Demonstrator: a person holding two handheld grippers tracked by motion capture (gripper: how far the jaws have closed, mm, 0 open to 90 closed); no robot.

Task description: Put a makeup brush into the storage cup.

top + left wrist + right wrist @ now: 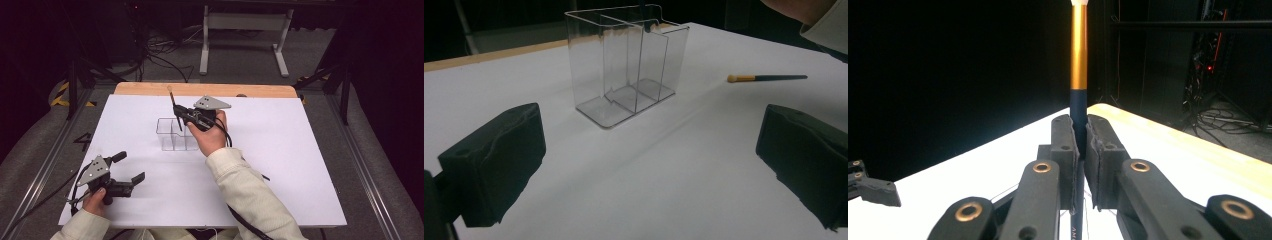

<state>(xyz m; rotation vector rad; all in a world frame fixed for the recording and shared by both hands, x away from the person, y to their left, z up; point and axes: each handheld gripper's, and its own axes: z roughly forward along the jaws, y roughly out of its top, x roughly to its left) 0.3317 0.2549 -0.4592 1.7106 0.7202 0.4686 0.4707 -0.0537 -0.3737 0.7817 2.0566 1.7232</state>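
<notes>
Brush (1078, 75) between closed right gripper (1081, 131) jaws

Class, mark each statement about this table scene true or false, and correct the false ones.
1. The right gripper is shut on a brush. True.
2. The left gripper holds a brush. False: its jaws stand wide apart with nothing between them.
3. The clear organiser lies tipped on its side. False: it stands upright on the white table.
4. A second brush lies flat on the table. True.
5. The held brush has a gold band above a dark handle. True.
</notes>
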